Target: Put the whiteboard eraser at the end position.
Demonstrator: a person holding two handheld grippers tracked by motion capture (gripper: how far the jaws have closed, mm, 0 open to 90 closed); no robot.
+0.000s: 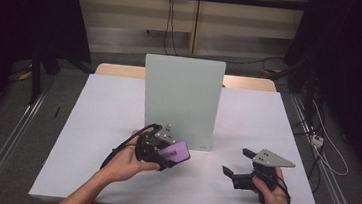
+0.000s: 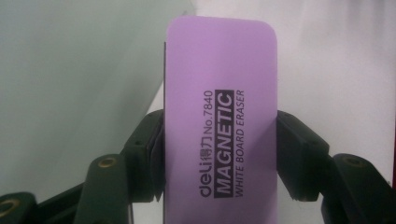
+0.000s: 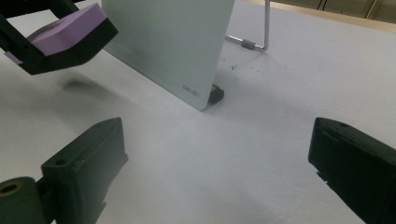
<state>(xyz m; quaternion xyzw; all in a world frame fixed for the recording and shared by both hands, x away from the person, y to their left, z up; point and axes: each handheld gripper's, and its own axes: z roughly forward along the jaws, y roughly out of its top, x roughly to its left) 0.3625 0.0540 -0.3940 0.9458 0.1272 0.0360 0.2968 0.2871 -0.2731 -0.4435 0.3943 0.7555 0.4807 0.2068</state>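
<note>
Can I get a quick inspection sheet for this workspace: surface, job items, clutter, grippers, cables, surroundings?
Surface: white table top, a few dark specks beside the board's stand in the right gripper view.
Job's things: purple rectangular magnetic whiteboard eraser clamped across its width; pale green glass whiteboard standing upright on a wire stand at mid-table.
Clutter: nothing seen.
Grippers: left gripper shut on the eraser, held just in front of the board's lower edge; right gripper open, jaws wide apart, nothing between them, low over the table.
Cables: black cable trailing from the left gripper; loose cables on the floor at right.
Surroundings: dark curtains both sides, wall socket behind.
</note>
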